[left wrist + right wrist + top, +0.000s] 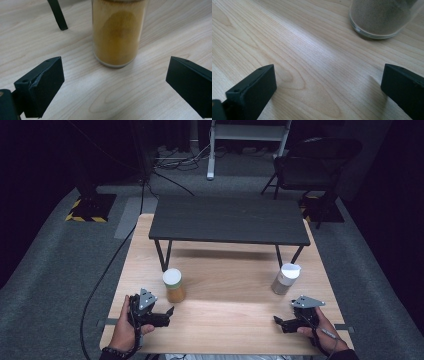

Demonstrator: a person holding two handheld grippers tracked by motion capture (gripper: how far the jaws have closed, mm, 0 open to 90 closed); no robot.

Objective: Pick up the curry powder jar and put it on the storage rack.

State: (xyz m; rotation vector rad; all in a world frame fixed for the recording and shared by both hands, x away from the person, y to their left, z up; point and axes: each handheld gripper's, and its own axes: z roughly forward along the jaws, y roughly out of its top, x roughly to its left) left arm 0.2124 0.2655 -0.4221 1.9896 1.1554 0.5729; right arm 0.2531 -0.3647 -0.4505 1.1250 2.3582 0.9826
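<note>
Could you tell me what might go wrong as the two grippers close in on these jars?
The left gripper, jaws open, faces the tall yellow-powder jar; a high or off-centre grip might tip it. The grey-powder jar sits off to one side of the right gripper, so a straight approach could knock it.

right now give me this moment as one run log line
left gripper: jaws open, facing yellow jar, no contact | right gripper: jaws open, grey jar ahead off-centre | both jars upright on table
</note>
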